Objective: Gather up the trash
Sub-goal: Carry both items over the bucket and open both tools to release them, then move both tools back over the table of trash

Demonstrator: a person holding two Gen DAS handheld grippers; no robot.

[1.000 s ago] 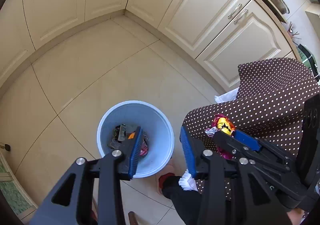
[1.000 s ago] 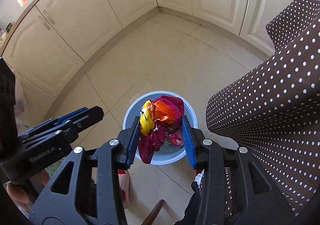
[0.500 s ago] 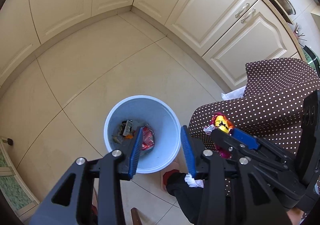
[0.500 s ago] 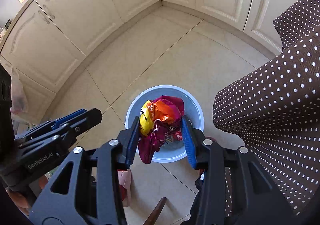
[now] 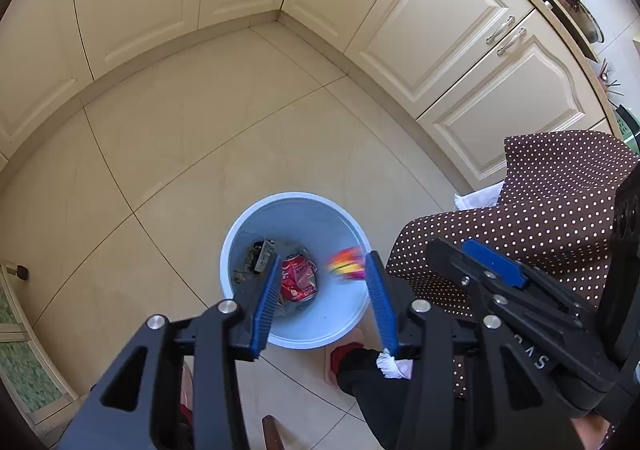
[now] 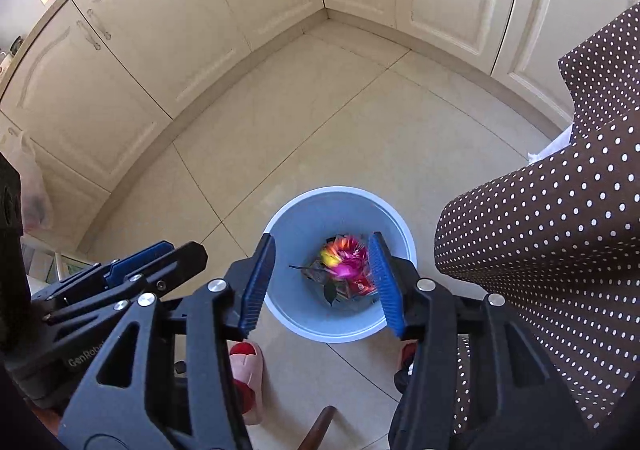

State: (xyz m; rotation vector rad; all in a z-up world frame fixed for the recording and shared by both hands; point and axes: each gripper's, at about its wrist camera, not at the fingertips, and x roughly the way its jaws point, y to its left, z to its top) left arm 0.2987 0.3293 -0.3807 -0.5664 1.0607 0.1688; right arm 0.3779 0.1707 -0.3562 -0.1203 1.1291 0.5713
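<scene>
Right hand-held gripper (image 6: 322,282) jaws opening, empty; blurred red-yellow crumpled wrapper (image 6: 345,258) falling into round pale-blue plastic bin (image 6: 280,217). Left hand-held gripper (image 5: 322,300) opening, empty. Remaining trash: none visible.

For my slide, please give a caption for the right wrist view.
Right tool opening above the blue bin as the blurred colourful wrapper falls in.

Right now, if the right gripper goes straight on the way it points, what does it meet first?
The right gripper, jaws opening and gripping nothing, points down into the blue bin. The blurred colourful wrapper falling there would likely come first, then the trash at the bottom; depth is unclear.
</scene>
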